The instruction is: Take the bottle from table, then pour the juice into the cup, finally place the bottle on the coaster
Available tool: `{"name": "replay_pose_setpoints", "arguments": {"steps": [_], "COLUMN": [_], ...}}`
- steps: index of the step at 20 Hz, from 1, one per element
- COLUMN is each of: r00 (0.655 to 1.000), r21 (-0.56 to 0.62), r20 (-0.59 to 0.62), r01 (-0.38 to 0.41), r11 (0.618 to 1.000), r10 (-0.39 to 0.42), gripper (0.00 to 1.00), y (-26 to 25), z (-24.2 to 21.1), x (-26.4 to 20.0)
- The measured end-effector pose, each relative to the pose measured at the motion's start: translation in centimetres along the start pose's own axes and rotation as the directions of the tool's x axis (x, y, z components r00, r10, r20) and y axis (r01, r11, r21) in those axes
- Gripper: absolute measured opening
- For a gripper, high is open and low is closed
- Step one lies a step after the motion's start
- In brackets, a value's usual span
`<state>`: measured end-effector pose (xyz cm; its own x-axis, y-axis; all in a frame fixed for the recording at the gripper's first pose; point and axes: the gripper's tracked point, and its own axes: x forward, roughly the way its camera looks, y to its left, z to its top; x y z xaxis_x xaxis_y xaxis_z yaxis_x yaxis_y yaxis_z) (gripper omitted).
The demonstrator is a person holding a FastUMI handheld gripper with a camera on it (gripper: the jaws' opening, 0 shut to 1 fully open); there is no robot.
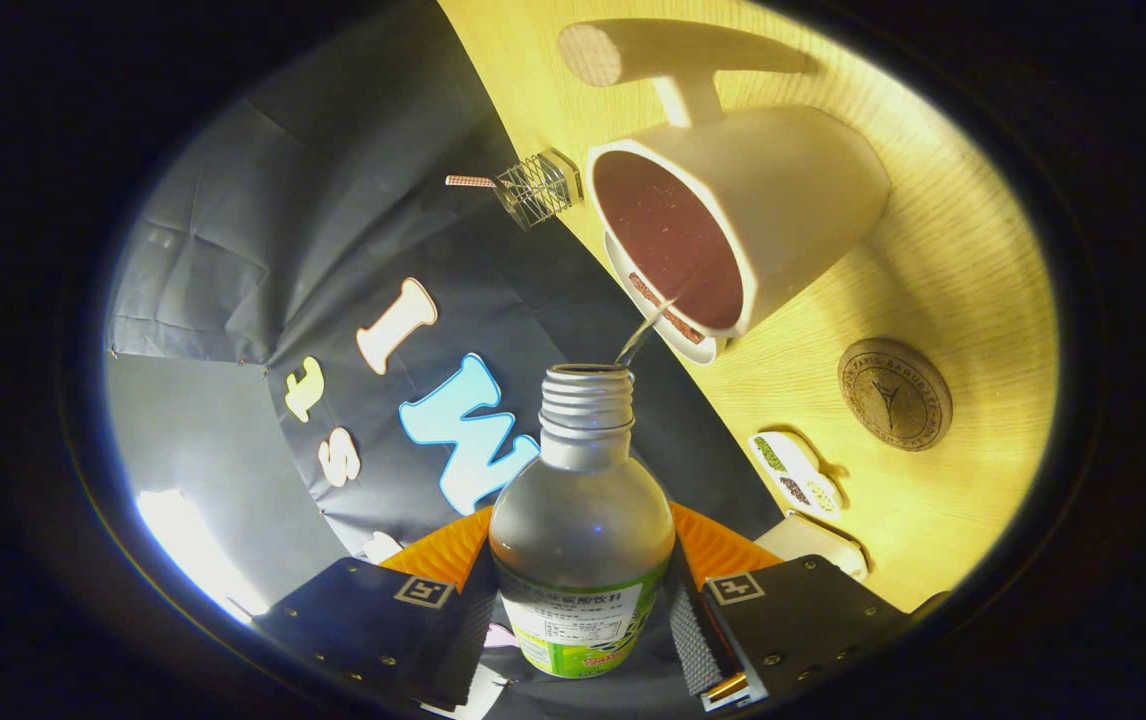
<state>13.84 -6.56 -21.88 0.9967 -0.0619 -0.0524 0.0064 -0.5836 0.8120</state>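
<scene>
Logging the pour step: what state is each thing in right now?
bottle: uncapped, tipped, stream leaving its mouth
cup: standing on the table, holding dark juice
coaster: bare, on the table
gripper: shut on the bottle

Light wooden tabletop (973,260) takes up the whole right side, tilted way over in this shot. Small wire-mesh basket (536,188) sits at its far left edge, and a white oval piece with green and brown patches (794,474) lies nearer. A plain white block (815,540) sits right beside that.
</scene>
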Motion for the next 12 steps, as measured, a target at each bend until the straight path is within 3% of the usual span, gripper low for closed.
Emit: {"name": "replay_pose_setpoints", "arguments": {"steps": [12], "r00": [0.999], "r21": [-0.009], "r20": [0.023], "r01": [-0.036], "r11": [0.999], "r10": [0.036], "gripper": [0.77], "y": [1.3], "z": [1.3], "x": [0.1]}}
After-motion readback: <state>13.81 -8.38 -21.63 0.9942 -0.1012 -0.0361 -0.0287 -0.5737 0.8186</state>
